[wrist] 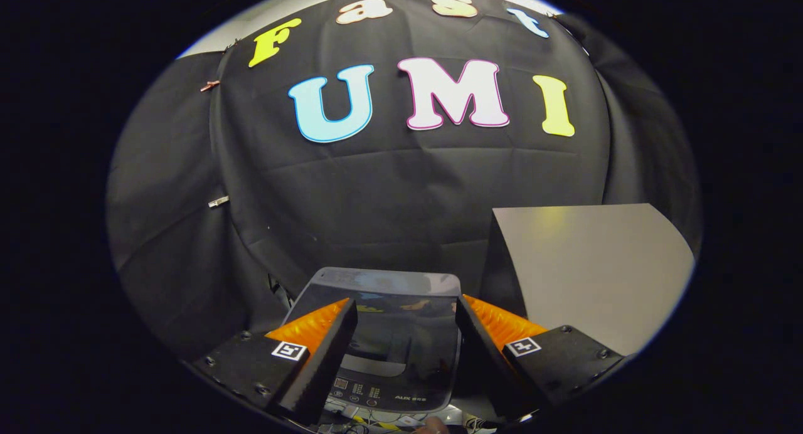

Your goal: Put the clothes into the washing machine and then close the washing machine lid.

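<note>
Gripper (pixel 406 321) open | washing machine (pixel 389 283) lid down, panel toward fingers

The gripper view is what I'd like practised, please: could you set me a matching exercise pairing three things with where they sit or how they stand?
Things:
1. washing machine
2. gripper
3. grey board

Places or states:
A. fingers apart, holding nothing
B. standing beyond the right finger
C. between and just beyond the fingers, dark glossy lid down

Pairs: 1-C, 2-A, 3-B
</note>
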A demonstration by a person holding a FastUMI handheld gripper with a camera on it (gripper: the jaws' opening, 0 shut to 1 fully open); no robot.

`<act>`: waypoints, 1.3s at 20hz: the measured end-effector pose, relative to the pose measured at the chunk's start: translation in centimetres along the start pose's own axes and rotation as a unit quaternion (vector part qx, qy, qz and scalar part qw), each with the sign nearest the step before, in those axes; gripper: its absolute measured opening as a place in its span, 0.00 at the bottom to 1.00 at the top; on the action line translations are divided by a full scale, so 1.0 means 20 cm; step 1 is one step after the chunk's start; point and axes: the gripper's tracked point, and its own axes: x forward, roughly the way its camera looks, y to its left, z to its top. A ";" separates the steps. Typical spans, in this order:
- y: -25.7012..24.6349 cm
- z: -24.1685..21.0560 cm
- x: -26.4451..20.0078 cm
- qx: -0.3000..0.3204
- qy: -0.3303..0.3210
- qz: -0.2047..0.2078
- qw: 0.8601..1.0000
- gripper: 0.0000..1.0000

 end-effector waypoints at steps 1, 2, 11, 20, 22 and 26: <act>-0.01 0.02 -0.03 -0.003 -0.008 0.001 1.000 0.99; -0.02 0.04 -0.06 -0.007 -0.017 0.003 1.000 0.99; -0.09 0.29 -0.51 -0.031 -0.144 0.026 0.989 0.99; -0.19 0.41 -1.06 -0.060 -0.258 0.035 0.964 0.98; -0.22 0.40 -1.18 -0.068 -0.277 0.037 0.958 0.98; -0.33 0.36 -1.37 -0.061 -0.305 0.027 0.950 0.98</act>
